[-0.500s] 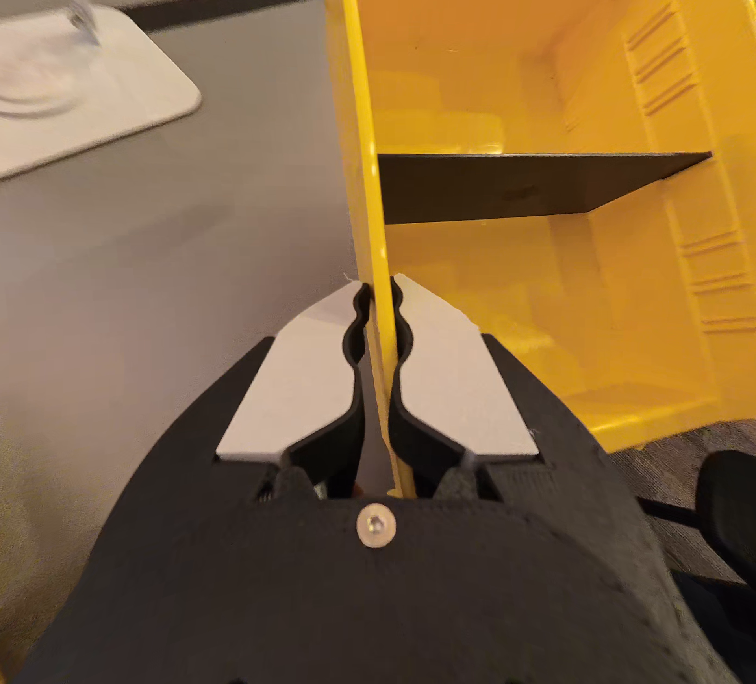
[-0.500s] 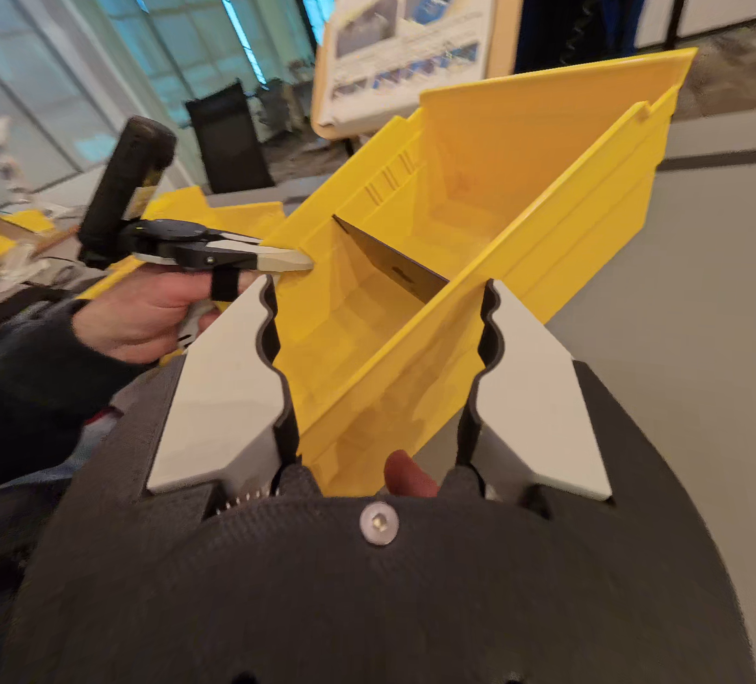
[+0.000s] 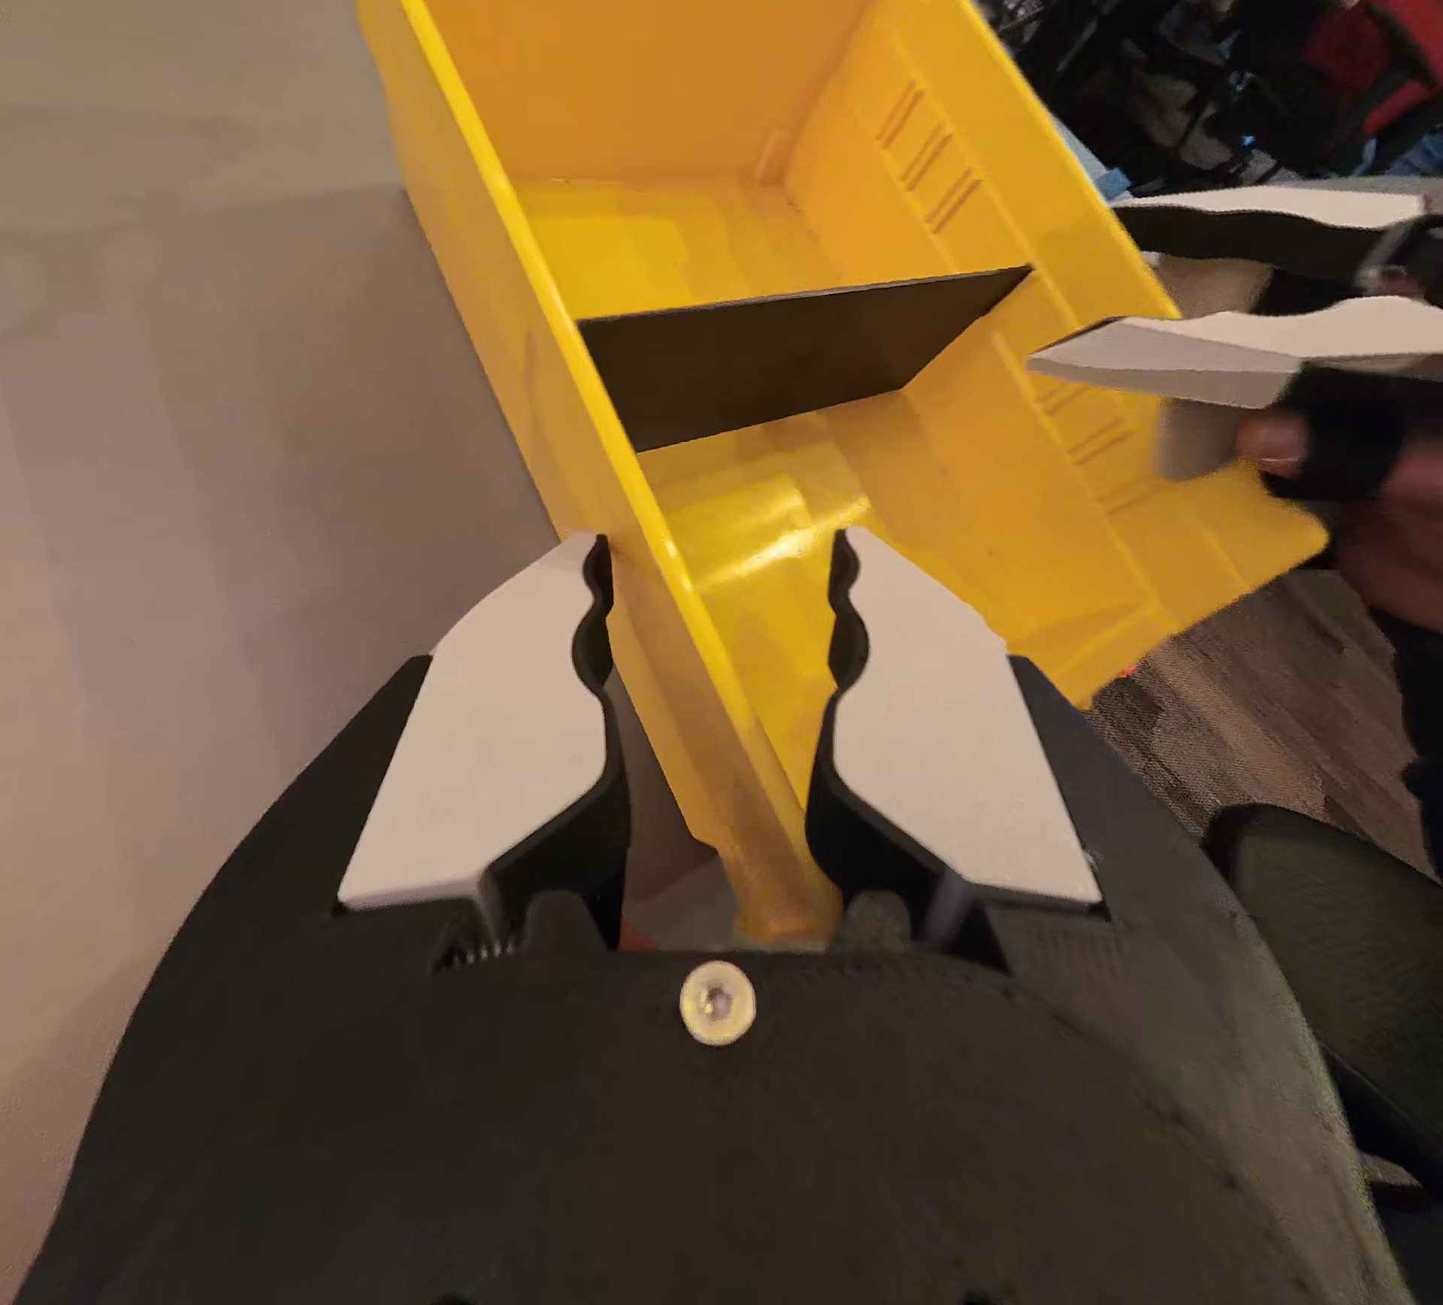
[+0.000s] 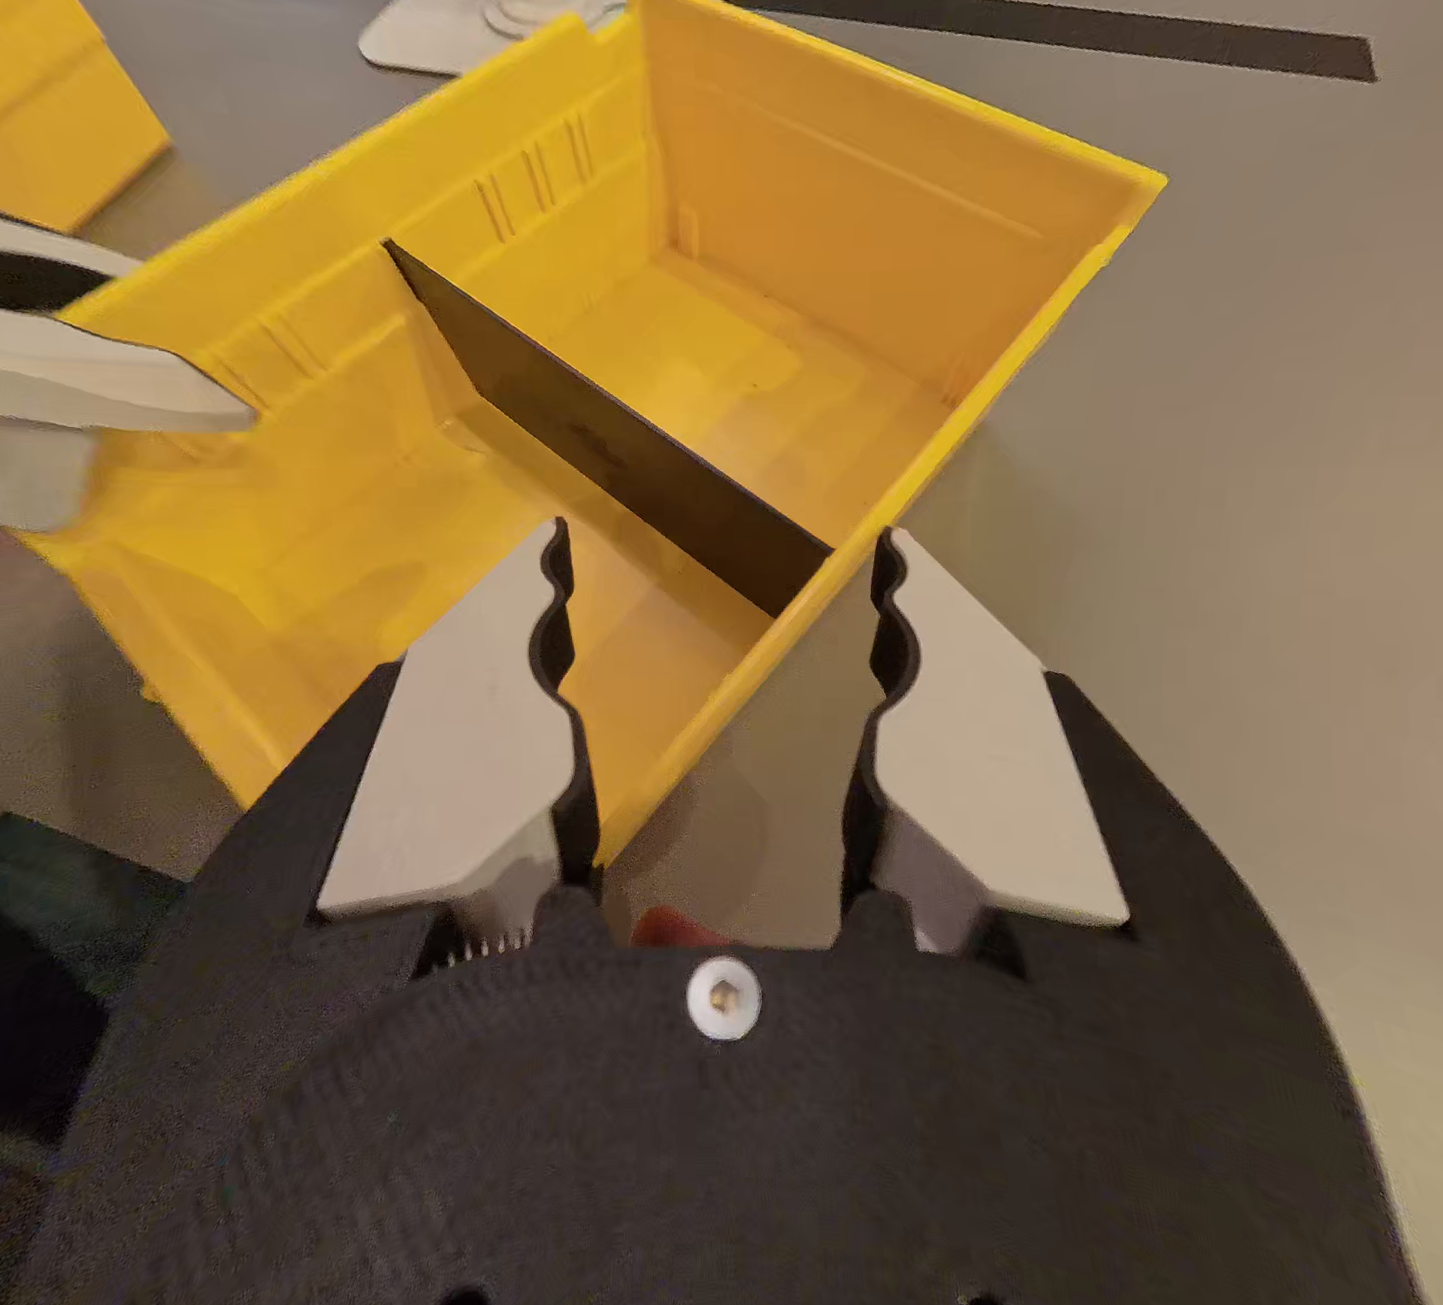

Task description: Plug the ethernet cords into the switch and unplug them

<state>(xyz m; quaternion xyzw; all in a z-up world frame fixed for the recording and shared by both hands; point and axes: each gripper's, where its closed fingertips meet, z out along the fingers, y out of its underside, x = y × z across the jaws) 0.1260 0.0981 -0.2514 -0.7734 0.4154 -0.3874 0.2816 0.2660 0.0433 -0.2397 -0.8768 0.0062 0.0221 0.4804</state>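
Observation:
No ethernet cord or switch is in view. An empty yellow bin (image 3: 625,57) with a black divider (image 3: 765,361) rests on the grey table. My left gripper (image 3: 718,541) is open and straddles the bin's left side wall near its front end. My right gripper (image 4: 725,529) is open and straddles the opposite side wall of the bin (image 4: 859,213), close to the divider (image 4: 625,455). Each gripper also shows in the other's view, open at the far wall: the right (image 3: 1074,291) and the left (image 4: 195,342).
A second yellow bin (image 4: 62,96) stands at the far left of the table. A white stand base (image 4: 437,18) with clear posts sits behind the bin. A dark strip (image 4: 1093,33) crosses the table. Carpeted floor (image 3: 1249,682) lies beyond the table's edge under the bin's front corner.
My left gripper was shut on the bin's wall and is now open around it. The bin has come down from a raised tilt onto the table. The right gripper stays open.

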